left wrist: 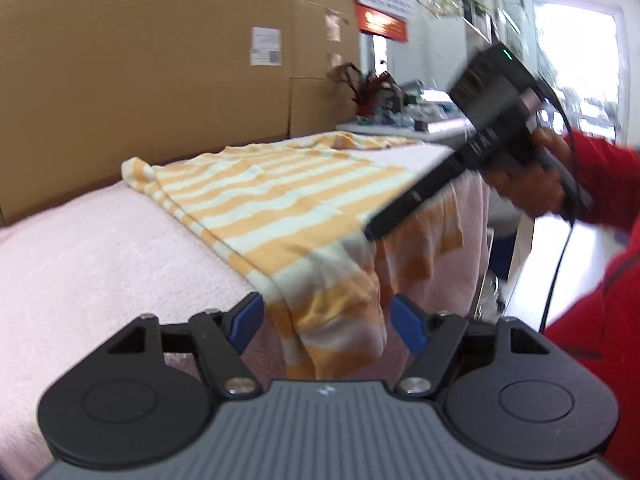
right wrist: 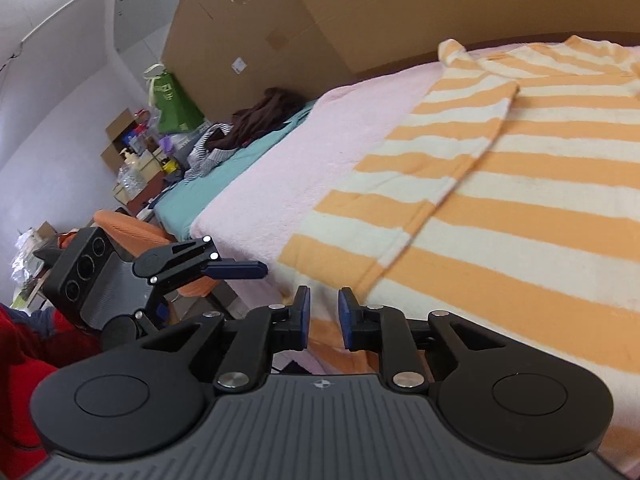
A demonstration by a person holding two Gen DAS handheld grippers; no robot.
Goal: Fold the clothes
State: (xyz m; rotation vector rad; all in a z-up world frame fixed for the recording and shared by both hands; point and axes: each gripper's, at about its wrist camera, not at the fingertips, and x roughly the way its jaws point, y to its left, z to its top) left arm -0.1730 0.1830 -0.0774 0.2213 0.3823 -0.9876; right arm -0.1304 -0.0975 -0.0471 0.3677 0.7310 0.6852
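Observation:
An orange-and-white striped garment [left wrist: 280,200] [right wrist: 520,200] lies spread on a pink towel-covered table [left wrist: 100,248], with one side hanging over the near edge. My left gripper [left wrist: 328,324] is open, its blue pads [left wrist: 248,322] flanking the hanging fold without pressing on it. In the right wrist view one of its fingers [right wrist: 236,270] shows at the left, just off the table edge. My right gripper [right wrist: 325,314] has its pads only a narrow gap apart, nothing pinched between them, at the garment's near edge. In the left wrist view the right gripper [left wrist: 374,228] rests its tip on that edge.
Big cardboard boxes [left wrist: 160,60] [right wrist: 360,12] wall off the far side. A hand [left wrist: 532,188] in a red sleeve [left wrist: 608,184] holds the right gripper, its cable [left wrist: 560,264] dangling. A clothes pile [right wrist: 256,128] lies on a teal surface beyond the pink towel [right wrist: 320,152]; an orange chair [right wrist: 132,224] stands below.

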